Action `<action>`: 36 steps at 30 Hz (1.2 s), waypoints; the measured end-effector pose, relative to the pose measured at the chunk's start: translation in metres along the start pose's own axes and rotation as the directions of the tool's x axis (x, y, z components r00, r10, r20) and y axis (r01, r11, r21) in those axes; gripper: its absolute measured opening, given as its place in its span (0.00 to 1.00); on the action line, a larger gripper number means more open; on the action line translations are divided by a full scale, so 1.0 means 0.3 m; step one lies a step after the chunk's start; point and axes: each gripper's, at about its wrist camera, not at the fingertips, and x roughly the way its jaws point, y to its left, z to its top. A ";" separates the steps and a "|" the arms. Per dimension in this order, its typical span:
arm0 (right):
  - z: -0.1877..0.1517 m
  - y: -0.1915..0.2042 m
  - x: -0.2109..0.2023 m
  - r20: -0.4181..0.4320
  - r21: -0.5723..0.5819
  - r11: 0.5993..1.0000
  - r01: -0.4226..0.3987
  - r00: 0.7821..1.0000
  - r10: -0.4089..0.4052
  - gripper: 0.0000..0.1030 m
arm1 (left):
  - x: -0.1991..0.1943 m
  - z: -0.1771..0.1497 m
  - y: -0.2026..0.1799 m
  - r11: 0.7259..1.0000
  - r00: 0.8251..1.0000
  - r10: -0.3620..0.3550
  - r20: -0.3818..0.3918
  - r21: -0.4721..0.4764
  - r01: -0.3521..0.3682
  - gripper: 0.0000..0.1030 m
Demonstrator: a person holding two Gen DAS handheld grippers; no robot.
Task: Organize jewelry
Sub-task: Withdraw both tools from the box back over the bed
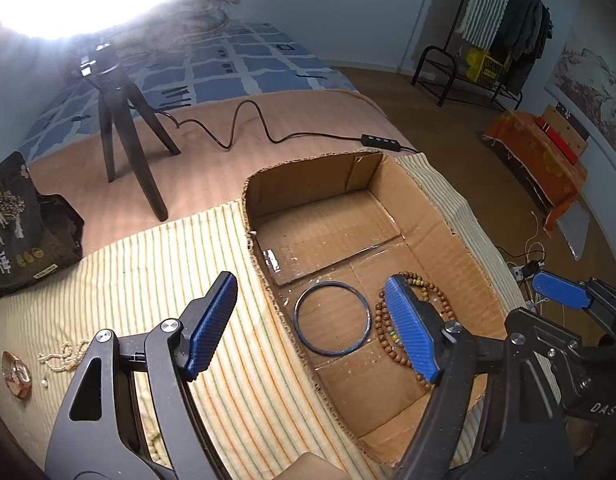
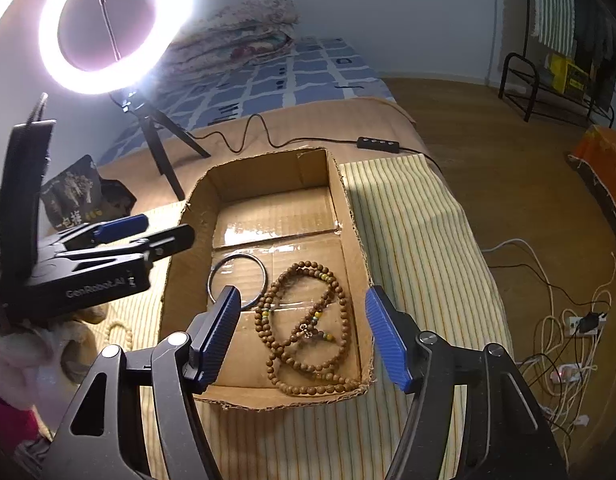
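An open cardboard box (image 1: pixel 440 220) (image 2: pixel 180 264) lies on a striped cloth. Inside it lie a dark blue bangle (image 1: pixel 331 318) (image 2: pixel 237 280) and a brown wooden bead necklace (image 1: pixel 382 332) (image 2: pixel 308 328). My left gripper (image 1: pixel 312 326) is open and empty over the box's near left edge. My right gripper (image 2: pixel 304 336) is open and empty, above the beads. On the cloth at far left lie a pearl strand (image 1: pixel 64 356), a rose-gold watch (image 1: pixel 17 374) and a tiny stud (image 1: pixel 44 381). The left gripper also shows in the right wrist view (image 2: pixel 148 228).
A ring light on a black tripod (image 1: pixel 124 132) (image 2: pixel 116 28) stands behind the box, its cable and switch (image 1: pixel 382 141) trailing right. A dark printed bag (image 1: pixel 24 232) lies at the left. Cables and a power strip (image 2: pixel 568 340) lie on the floor to the right.
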 end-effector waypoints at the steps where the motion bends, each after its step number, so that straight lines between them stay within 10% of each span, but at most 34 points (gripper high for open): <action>1: 0.001 0.002 -0.003 0.002 -0.001 1.000 0.004 1.000 -0.004 0.63 | -0.007 0.000 0.003 1.000 1.000 0.003 0.002 0.003 -0.003 0.76; 19: 0.009 0.132 -0.045 0.020 -0.060 0.998 0.033 0.999 -0.032 0.70 | -0.196 -0.081 0.247 0.996 0.996 0.087 0.010 0.008 -0.087 0.76; 36: -0.010 0.394 -0.031 -0.018 -0.164 0.985 -0.050 0.999 0.048 0.70 | -0.406 -0.223 0.747 0.962 0.973 0.230 -0.027 -0.144 -0.231 0.76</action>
